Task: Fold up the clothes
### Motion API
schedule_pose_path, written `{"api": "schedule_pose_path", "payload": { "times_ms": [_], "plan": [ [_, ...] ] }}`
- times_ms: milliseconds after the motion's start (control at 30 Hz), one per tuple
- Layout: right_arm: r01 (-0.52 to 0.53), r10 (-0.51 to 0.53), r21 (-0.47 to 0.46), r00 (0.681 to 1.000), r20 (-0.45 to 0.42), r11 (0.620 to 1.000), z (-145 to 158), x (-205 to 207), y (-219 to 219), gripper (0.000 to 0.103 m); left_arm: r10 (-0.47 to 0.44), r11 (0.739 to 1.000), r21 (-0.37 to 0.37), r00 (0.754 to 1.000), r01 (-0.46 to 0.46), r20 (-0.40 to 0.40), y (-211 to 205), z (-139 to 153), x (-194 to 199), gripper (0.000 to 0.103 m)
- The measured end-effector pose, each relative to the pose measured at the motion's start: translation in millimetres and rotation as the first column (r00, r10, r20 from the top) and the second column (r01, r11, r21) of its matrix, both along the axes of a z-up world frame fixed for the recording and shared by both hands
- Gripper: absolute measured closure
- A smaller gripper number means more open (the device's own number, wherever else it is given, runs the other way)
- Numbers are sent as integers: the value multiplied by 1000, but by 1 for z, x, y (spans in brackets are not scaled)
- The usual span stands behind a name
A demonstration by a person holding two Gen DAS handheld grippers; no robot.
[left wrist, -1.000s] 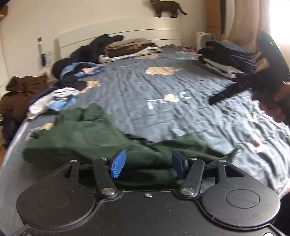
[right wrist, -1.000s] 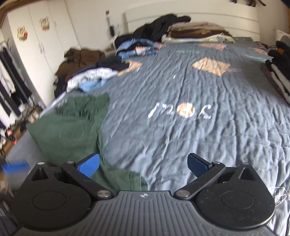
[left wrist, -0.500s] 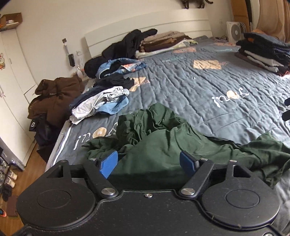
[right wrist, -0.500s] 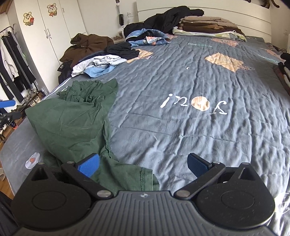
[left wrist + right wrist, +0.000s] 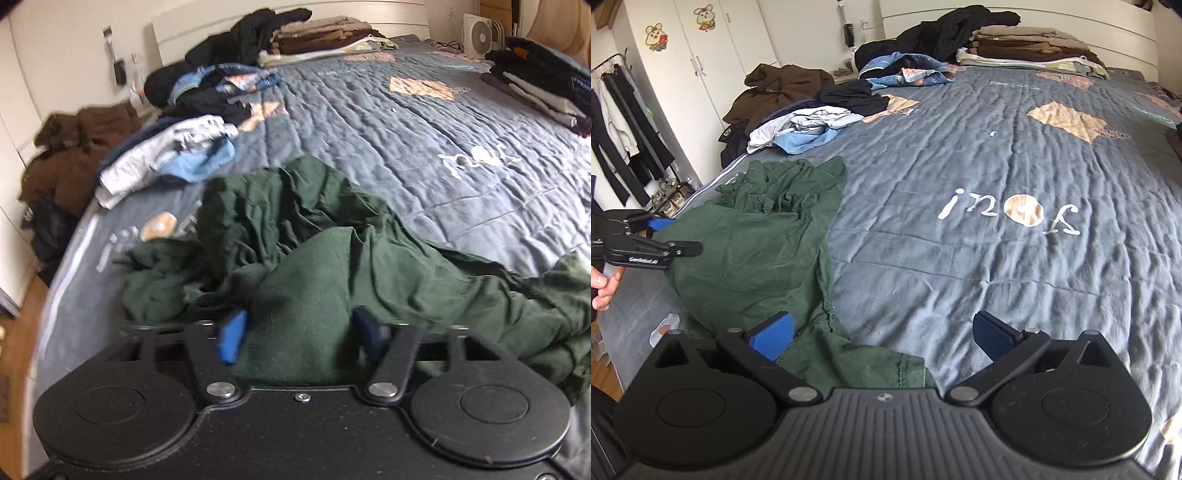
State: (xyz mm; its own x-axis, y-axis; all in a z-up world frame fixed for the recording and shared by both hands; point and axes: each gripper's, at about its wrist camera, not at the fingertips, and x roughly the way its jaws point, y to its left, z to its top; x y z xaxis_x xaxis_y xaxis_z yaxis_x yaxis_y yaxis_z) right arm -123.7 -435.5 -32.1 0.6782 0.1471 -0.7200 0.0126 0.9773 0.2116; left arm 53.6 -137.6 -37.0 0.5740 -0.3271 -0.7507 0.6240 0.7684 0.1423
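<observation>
Green garment (image 5: pixel 332 258) lies crumpled at the bed's (image 5: pixel 997 166) near left edge, both the left tool (image 5: pixel 301 334) and right tool (image 5: pixel 882 334) spread over it.

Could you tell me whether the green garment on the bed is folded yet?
Not folded: the green garment lies crumpled and bunched on the bedspread, with uneven wrinkles and loose edges.
</observation>
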Motion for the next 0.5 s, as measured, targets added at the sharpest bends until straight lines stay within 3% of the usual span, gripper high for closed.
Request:
{"api": "schedule_pose_path", "payload": {
  "times_ms": [33, 133, 367, 500],
  "plan": [
    [-2, 2, 3, 1000, 1, 1000, 0, 0, 1, 0, 3, 1000, -7, 1000, -3, -12, 0, -1, -3, 63],
    [-9, 9, 11, 1000, 3, 1000, 1, 2, 2, 0, -3, 1000, -26, 1000, 2, -13, -2, 1, -20, 75],
    [8, -10, 32, 997, 71, 999, 31, -30, 12, 0, -117, 986, -123, 993, 115, -8, -17, 18, -91, 79],
    [-19, 14, 36, 990, 139, 999, 54, -42, 14, 0, -210, 948, -255, 976, 190, -51, -32, 44, -129, 79]
  ]
}}
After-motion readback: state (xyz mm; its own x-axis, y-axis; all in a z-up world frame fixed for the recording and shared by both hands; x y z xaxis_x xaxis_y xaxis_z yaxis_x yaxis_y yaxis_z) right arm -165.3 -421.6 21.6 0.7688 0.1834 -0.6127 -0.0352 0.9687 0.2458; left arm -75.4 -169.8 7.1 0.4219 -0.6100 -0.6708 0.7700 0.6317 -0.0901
